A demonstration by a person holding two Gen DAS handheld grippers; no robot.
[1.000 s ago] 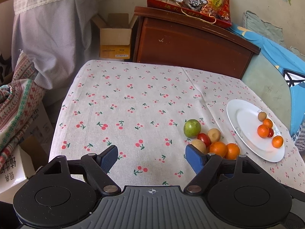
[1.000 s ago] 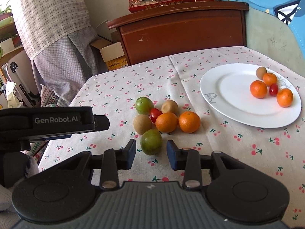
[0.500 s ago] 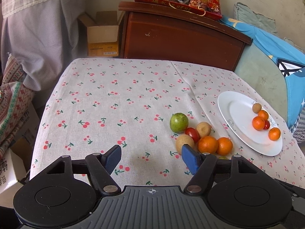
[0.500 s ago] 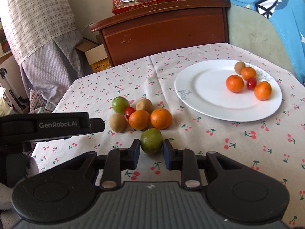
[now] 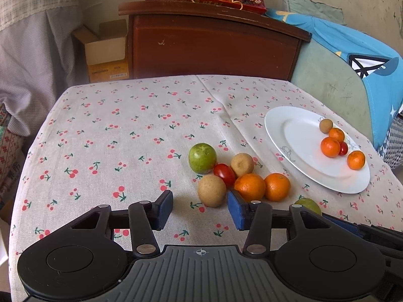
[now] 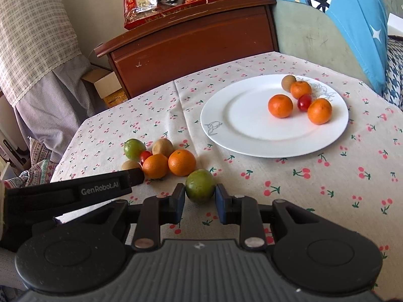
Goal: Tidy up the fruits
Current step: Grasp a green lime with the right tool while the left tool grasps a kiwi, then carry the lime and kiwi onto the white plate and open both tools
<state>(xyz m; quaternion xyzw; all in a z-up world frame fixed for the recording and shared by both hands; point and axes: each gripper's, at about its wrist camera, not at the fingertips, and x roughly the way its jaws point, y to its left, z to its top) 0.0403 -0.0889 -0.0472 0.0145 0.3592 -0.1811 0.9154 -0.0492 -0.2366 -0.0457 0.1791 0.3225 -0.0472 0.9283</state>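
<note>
Two fingers of the right gripper (image 6: 200,200) are pinching a green fruit (image 6: 200,185) on the worktop (image 6: 314,188) near the plate (image 6: 239,123); the left gripper (image 5: 200,210) is hovering with fingers spread.

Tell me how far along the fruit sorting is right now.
Done: five small fruits, three oranges, a red tomato and a brown one, sit on the round white plate. In hand: the right tool has closed on the dark green round fruit. Left: six fruits clustered on the cherry-print tablecloth, among them the light green fruit, near the open left tool.
</note>
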